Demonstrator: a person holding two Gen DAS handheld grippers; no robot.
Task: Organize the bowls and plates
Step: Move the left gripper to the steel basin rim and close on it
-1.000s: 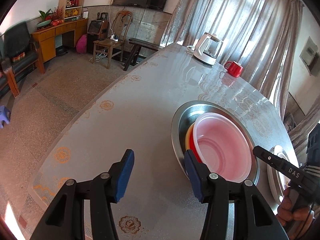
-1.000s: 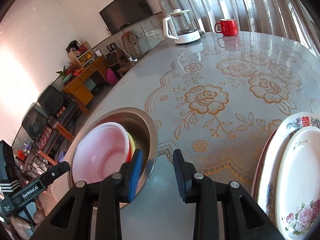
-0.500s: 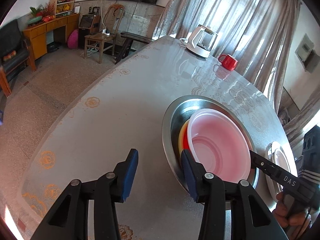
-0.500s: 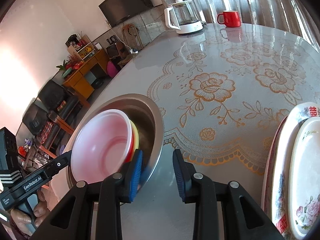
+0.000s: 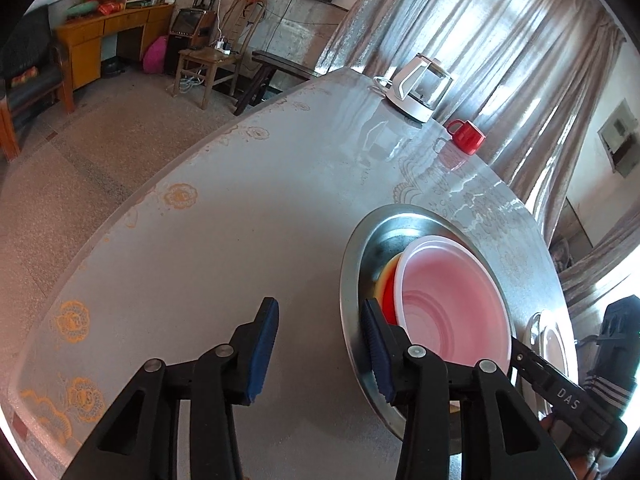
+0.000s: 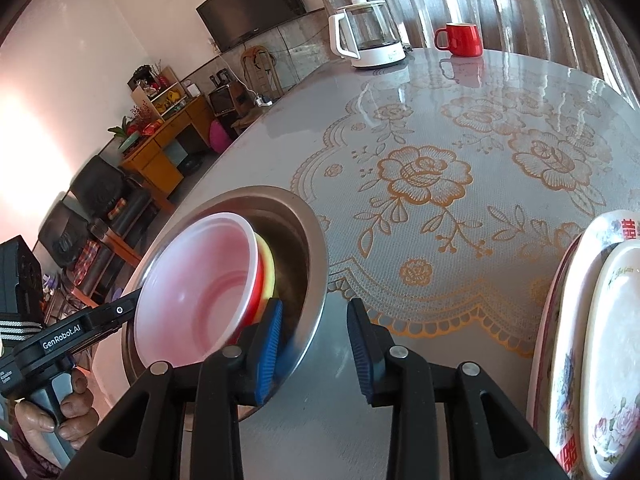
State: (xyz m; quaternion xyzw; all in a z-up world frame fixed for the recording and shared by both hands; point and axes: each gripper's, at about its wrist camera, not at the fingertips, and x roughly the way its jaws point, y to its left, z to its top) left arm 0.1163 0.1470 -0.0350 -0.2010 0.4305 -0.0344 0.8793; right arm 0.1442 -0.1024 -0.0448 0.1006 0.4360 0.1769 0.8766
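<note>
On the near part of the grey, glossy counter with gold rose lace print: wide round stainless-steel basin, broad flat rim, dull inside. Nested within it, tilted against the wall: translucent pink plastic bowl with a thin white lip, seated in a red bowl, and that in a yellow bowl, only slivers of these two showing.

Left tool: partly open, just been closing, straddling the basin rim, one blue pad inside by the red bowl, the other outside and clear of the metal; no grip.

Right tool: narrowly open, astride the opposite rim, pads not pressing.

Beside the basin, apart from it: stacked white floral plates.
</note>
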